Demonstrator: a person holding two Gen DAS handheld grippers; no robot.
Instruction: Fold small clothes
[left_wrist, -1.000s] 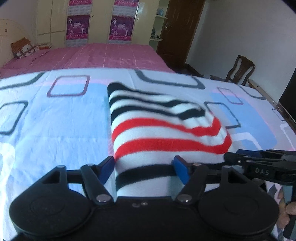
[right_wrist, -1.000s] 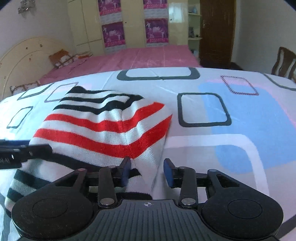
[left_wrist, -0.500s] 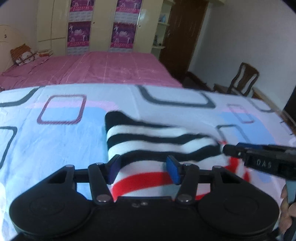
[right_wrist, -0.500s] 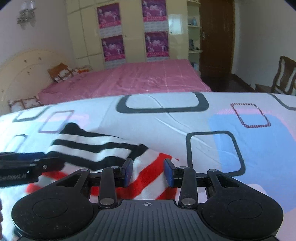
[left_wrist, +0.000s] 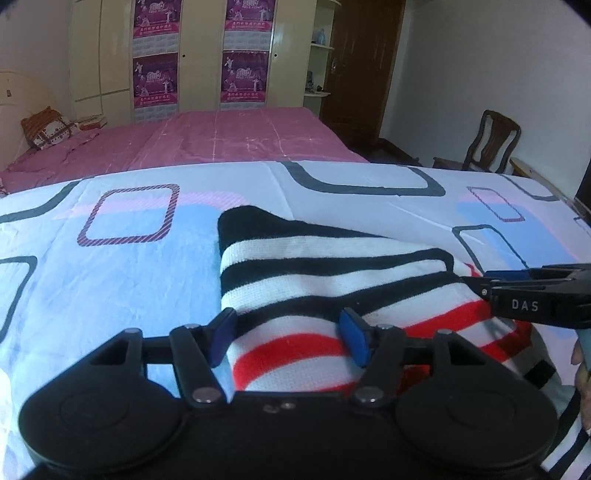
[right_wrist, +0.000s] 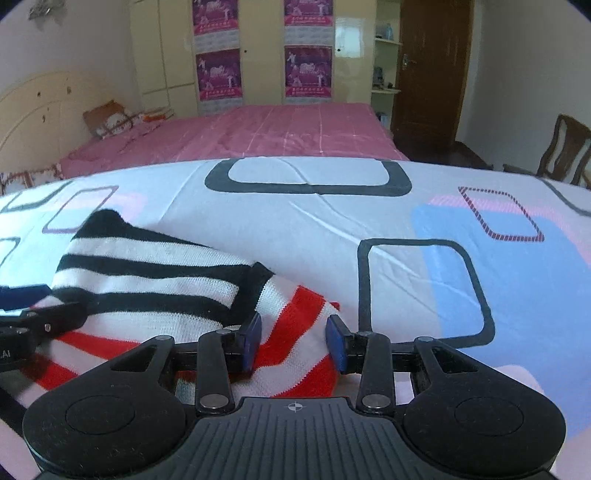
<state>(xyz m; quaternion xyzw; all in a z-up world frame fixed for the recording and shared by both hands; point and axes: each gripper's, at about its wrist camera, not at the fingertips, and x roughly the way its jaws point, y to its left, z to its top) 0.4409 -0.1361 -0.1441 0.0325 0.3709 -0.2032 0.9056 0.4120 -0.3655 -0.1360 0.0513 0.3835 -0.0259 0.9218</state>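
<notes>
Lying flat on the patterned sheet (left_wrist: 122, 280) is the striped top (left_wrist: 332, 273), already doubled over once: its black-and-white part is folded down over the red-and-white part, and the folded edge is running left to right across both views. Working from the left, the left gripper (left_wrist: 288, 332) is sitting low at the top's near left edge. Its jaws are opening right now, the blue pads (left_wrist: 221, 330) are standing clear to either side, and the knit is passing between them without being pinched. That looks like a release, not a grab.

Moving right, the right gripper (right_wrist: 293, 341) is hovering at the top's near right corner, where the red stripes end. Its jaws are parted and steady, with the corner of the fabric lying between the pads (right_wrist: 338, 345); no squeeze is showing, so it is holding nothing either.

The coming move is turning on one thing: the top is stretching sideways between the two grippers, with its bulk just ahead of and below both sets of jaws. Each hand is nearest to its own end, so a fold across the width would probably fall to whichever side takes its end first. Beyond the sheet, the pink bed (right_wrist: 258, 136) is staying out of play.
</notes>
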